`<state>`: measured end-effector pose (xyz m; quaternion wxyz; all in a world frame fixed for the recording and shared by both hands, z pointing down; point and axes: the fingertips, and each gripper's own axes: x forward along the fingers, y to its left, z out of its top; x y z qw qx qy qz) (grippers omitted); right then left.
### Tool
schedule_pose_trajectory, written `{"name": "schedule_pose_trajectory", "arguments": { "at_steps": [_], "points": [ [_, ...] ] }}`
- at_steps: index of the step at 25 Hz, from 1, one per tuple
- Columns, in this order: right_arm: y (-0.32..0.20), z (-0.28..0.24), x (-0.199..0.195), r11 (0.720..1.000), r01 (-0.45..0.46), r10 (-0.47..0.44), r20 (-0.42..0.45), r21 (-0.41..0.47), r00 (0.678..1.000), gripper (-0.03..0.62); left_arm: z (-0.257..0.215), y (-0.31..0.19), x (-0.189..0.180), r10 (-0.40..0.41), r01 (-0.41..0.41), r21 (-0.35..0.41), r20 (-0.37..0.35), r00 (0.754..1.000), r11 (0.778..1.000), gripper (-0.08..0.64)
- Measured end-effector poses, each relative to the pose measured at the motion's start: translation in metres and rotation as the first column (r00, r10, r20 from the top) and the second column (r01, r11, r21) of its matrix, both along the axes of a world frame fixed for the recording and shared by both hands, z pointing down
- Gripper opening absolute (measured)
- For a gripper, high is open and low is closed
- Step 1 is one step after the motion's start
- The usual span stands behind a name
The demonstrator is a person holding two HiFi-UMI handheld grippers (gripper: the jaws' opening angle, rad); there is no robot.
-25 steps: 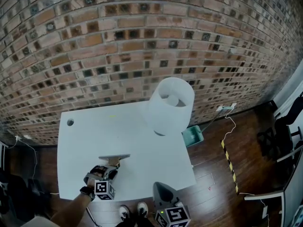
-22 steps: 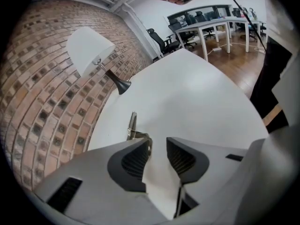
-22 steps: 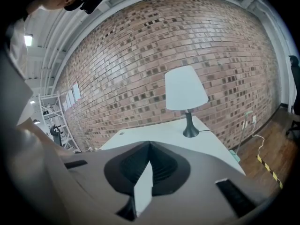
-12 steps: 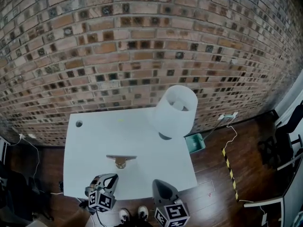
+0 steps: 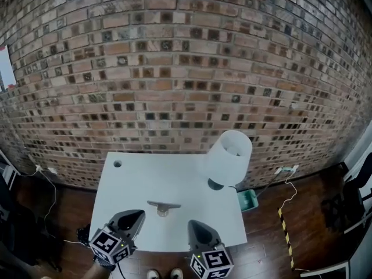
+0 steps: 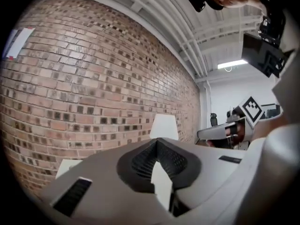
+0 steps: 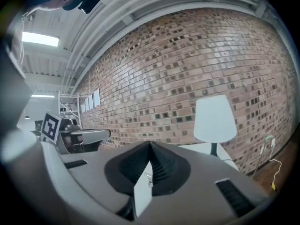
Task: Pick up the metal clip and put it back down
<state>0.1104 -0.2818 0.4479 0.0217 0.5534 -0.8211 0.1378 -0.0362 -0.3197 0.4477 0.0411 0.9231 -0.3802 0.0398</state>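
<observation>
The metal clip [image 5: 163, 206], a flat grey bar over a small brass-coloured part, lies on the white table [image 5: 145, 179] near its middle front. My left gripper [image 5: 137, 214] hangs over the table's near edge, a short way left of the clip and not touching it. Its jaws are shut with nothing between them, as the left gripper view [image 6: 157, 142] shows. My right gripper [image 5: 193, 225] is at the near edge to the right of the clip, also shut and empty [image 7: 150, 147]. The clip is hidden in both gripper views.
A white lamp [image 5: 229, 157] stands at the table's back right corner. A cable hole [image 5: 117, 163] sits at the back left. A brick wall [image 5: 174, 68] runs behind the table. On the wooden floor to the right are a teal bin [image 5: 247, 199] and cables.
My left gripper has drawn back from the clip towards the table's near edge, and its jaws have closed empty. The clip stays on the table. The head view has tilted up.
</observation>
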Motion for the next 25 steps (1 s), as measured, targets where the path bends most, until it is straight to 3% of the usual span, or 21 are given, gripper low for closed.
{"name": "schedule_pose_trajectory", "arguments": {
  "at_steps": [7,11,17,22,25],
  "points": [
    [0.002,-0.041,-0.017,0.991,0.04,-0.035,-0.038,0.129,0.999,-0.02,-0.046,0.02,-0.022,-0.032,0.036,0.058,-0.07,0.997,0.998,-0.002],
    [0.012,-0.056,-0.025,0.989,0.072,-0.067,-0.045,0.131,0.997,-0.02,-0.06,0.031,-0.033,-0.056,0.065,0.066,-0.126,0.99,0.996,-0.002],
    [0.026,-0.064,-0.033,0.985,0.097,-0.088,-0.064,0.144,0.994,-0.02,-0.052,0.037,-0.05,-0.098,0.104,0.046,-0.121,0.988,0.993,-0.002],
    [0.034,-0.062,-0.034,0.984,0.065,-0.053,-0.074,0.167,0.996,-0.02,-0.047,0.051,-0.056,-0.087,0.088,0.004,-0.086,0.992,0.996,-0.002],
    [0.038,-0.058,-0.04,0.984,0.051,-0.037,-0.088,0.168,0.995,-0.02,-0.049,0.055,-0.062,-0.063,0.065,0.009,-0.116,0.991,0.998,-0.002]
  ]
}}
